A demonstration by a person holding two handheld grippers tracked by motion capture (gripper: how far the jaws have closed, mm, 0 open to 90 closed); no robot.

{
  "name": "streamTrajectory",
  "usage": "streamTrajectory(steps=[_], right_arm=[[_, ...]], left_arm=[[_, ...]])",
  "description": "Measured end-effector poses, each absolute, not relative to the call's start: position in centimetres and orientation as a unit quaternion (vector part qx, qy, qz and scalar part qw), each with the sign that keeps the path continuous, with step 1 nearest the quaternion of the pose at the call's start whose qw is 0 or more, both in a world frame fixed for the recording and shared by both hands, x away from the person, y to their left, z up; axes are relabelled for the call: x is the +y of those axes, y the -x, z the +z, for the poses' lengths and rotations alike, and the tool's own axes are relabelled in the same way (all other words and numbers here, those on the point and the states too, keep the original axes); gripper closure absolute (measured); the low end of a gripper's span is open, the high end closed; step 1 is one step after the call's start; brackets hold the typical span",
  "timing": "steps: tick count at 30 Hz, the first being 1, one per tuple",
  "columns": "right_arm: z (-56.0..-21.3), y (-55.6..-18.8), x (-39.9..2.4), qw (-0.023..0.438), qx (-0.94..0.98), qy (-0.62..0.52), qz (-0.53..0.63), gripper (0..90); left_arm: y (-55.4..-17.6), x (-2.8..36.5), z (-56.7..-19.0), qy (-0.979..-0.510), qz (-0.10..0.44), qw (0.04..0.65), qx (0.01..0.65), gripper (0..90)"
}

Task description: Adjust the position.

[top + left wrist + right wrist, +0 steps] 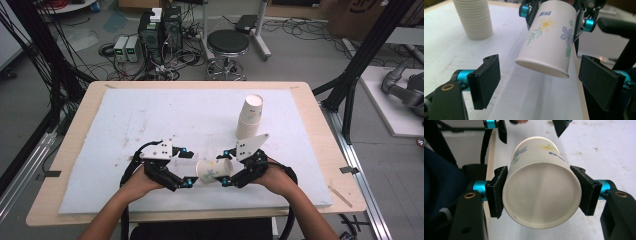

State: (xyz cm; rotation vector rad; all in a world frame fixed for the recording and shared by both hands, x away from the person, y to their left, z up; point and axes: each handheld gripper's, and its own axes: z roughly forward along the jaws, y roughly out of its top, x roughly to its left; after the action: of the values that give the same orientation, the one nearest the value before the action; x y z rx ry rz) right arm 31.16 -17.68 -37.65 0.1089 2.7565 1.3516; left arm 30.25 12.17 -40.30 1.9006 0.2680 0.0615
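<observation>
The right gripper has its fingers pressed on either side of a paper cup near its rim, holding it on its side clear of the worktop. In the right gripper view the cup's open mouth faces the camera, and nothing can be seen inside it, only its plain white wall and bottom. Its outside bears a printed pattern of blue and yellow flowers with green stems and a small line of blue lettering.

The left gripper has its fingers spread wide, and they touch nothing. In the left gripper view the cup hangs tilted just beyond them, its closed base turned toward that camera and roughly in line with the gap, but not between the pads. In the high view the two grippers face each other near the front edge of the worktop, the left gripper at one end of the cup and the right gripper around the other end, each carried in one of the person's hands.

Farther back on the right of the white mat that covers the wooden worktop stands a stack of paper cups, nested one inside the other mouth up and leaning slightly, well apart from the held cup. The inside of the top cup looks white; whether anything lies in it cannot be told.

Beyond the worktop are a round black stool and computer cases among cables on the floor.
</observation>
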Motion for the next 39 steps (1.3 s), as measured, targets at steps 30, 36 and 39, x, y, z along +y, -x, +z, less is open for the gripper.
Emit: streamTrajectory(steps=[30, 36, 39], right_arm=[[-39.2, -30.4, -19.9, 0.023, 0.835, -0.050, 0.547, 35.5], [-39.2, -30.3, -19.9, 0.013, 0.829, -0.045, 0.557, 35.5], [-39.2, -30.3, -19.8, 0.006, 0.825, -0.044, 0.563, 35.5]], left_arm=[[-29.4, 11.2, -42.1, -0.747, 0.013, 0.656, 0.104, 17.4], [-29.3, 11.0, -42.2, -0.741, 0.016, 0.663, 0.104, 17.4], [-29.2, 10.8, -42.2, -0.744, 0.013, 0.661, 0.097, 17.4]])
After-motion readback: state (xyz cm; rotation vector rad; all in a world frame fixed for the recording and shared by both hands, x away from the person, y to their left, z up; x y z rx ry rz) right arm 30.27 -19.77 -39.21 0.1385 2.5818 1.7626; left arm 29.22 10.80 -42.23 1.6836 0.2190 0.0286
